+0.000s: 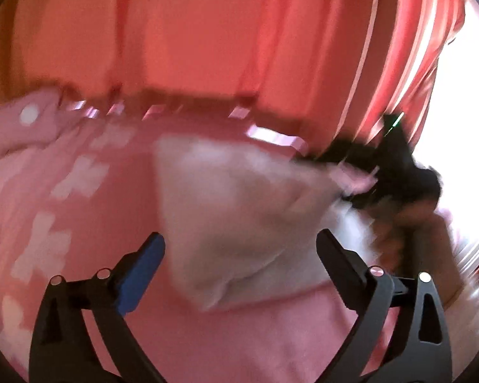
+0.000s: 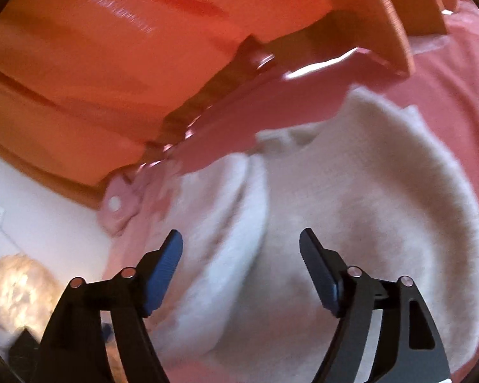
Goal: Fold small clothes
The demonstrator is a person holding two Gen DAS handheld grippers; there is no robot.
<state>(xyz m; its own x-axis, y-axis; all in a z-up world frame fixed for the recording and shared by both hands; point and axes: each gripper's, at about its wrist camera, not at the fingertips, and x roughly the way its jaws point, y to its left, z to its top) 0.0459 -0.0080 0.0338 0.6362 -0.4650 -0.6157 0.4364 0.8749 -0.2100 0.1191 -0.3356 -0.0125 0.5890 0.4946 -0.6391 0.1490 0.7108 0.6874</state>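
Observation:
A small white fuzzy garment (image 1: 239,210) lies on a pink sheet (image 1: 118,210). My left gripper (image 1: 239,250) hovers over its near edge with the jaws wide apart and nothing between the pads. In the right wrist view the same garment (image 2: 351,191) fills the middle, with a thick folded edge running down its left side. My right gripper (image 2: 241,244) is open above it, and its blue pads touch no cloth. From the left wrist camera, the right gripper (image 1: 396,172) is a black blur at the garment's far right corner, with a hand (image 1: 415,233) behind it.
The pink sheet has pale printed shapes (image 1: 79,175) at the left. A pink cloth piece with a white dot (image 2: 116,206) lies at the sheet's far edge. Orange-red wooden furniture (image 2: 95,73) rises behind it. A pale fluffy thing (image 2: 19,287) sits low at the left.

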